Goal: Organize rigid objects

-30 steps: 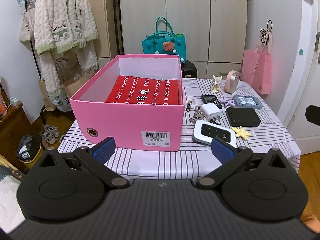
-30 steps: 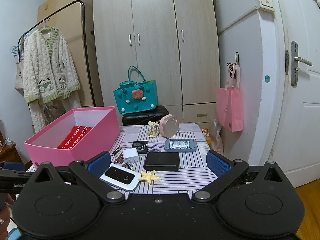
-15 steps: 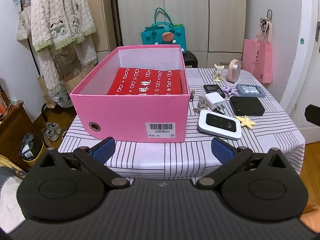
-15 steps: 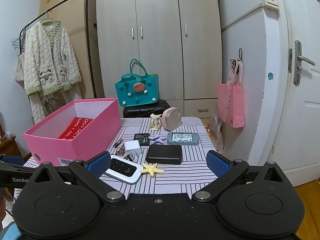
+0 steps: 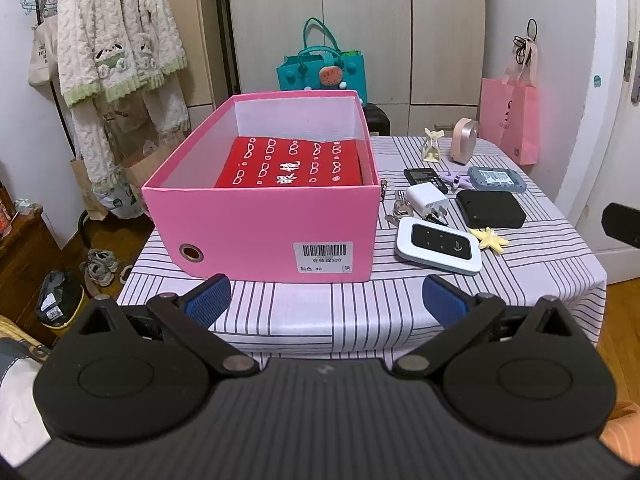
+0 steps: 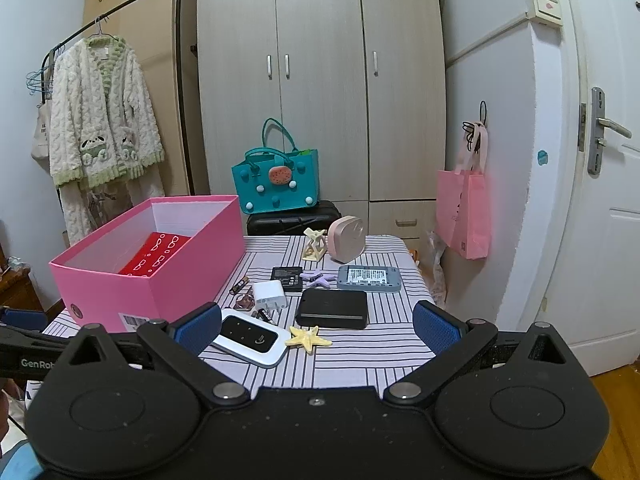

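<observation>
A pink open box stands on the left of a striped table with a red patterned case inside. To its right lie a white-and-black router, a yellow starfish, a black box, a white charger, a grey device and a pink round device. My left gripper is open and empty before the pink box. My right gripper is open and empty before the small objects.
A teal bag on a black case stands behind the table. A pink bag hangs on the white cabinet at the right. A clothes rack with a cream robe is at the left. Wardrobe doors fill the back.
Both grippers have risen and come a little closer to the table, so the box and small objects show lower and larger. Both stay open.
</observation>
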Tool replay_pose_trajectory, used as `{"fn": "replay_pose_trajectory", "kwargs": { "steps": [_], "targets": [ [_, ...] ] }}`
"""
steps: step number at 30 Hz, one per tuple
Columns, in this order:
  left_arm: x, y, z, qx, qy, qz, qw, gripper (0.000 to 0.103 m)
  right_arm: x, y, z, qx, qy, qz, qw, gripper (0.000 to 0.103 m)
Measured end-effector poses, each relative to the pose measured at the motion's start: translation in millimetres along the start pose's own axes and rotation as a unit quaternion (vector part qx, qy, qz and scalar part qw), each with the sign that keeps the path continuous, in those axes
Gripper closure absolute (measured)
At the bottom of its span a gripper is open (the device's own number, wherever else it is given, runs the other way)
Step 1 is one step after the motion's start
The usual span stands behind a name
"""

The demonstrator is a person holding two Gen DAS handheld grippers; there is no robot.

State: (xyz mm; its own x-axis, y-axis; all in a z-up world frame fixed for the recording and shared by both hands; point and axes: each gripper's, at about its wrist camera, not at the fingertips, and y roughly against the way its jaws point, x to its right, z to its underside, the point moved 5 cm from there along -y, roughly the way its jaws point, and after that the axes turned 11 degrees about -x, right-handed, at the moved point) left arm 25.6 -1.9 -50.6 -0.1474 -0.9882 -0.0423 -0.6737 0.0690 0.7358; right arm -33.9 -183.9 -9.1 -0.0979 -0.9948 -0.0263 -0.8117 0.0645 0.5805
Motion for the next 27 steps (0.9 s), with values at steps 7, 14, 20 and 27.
{"fn": "replay_pose_trajectory", "kwargs": {
  "steps": [7,14,20,27],
  "targets": [
    [-2,-1,0,-0.001,0.002,0.001,1.0,0.0,-2,0,0,0.0,0.003,-0.001,1.0,0.0],
    [0,-3,-1,-0.003,0.0,0.005,1.0,0.0,0,-1,-1,0.006,0.002,-0.003,1.0,0.0],
    [11,-2,-1,-0.003,-0.007,0.009,0.9999,0.0,11,-1,-1,0.012,-0.002,-0.004,1.0,0.0],
    [24,0,-7,0.0,-0.014,0.011,0.9998,0.0,23,-3,1,0.011,-0.009,0.001,1.0,0.0]
  ]
}}
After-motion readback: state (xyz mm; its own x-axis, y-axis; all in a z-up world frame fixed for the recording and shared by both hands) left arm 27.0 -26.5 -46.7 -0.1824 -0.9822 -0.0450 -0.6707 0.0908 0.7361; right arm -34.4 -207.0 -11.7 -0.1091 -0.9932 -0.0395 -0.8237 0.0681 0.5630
